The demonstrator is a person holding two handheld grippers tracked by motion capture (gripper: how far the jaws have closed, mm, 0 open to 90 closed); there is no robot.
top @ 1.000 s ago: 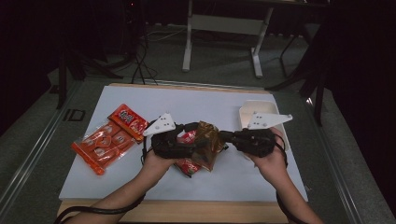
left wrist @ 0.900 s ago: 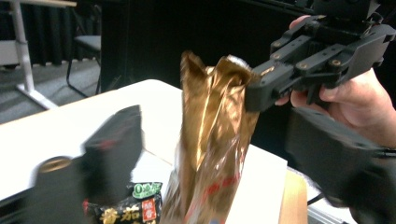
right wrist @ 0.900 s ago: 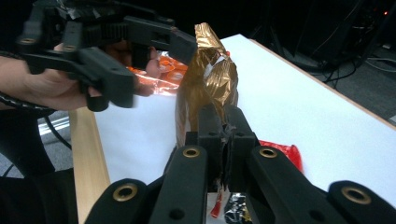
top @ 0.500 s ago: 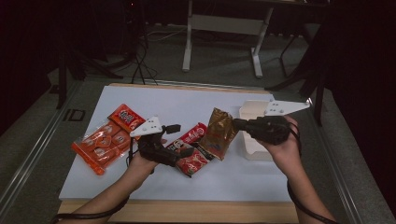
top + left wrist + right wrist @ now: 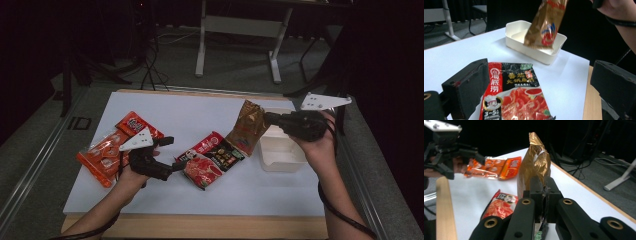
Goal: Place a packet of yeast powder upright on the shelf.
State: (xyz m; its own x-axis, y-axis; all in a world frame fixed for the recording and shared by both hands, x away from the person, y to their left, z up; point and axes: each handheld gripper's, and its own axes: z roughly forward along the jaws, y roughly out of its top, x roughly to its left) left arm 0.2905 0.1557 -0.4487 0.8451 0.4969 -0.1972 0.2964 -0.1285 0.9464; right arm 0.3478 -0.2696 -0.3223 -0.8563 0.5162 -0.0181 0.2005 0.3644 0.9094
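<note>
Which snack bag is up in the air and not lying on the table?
The gold bag, pinched by the right gripper over the white tray. The red-and-black packet and the orange packets lie flat on the table.

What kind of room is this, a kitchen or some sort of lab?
Probably a lab or recording studio, not a kitchen: a white-topped table under dark surroundings, cables trailing over the floor, and snack packets laid out for handling.

Crinkled glossy gold foil pouch (image 5: 248, 126), matt white plastic tray (image 5: 282, 152), shiny red packet (image 5: 212, 159)
</note>
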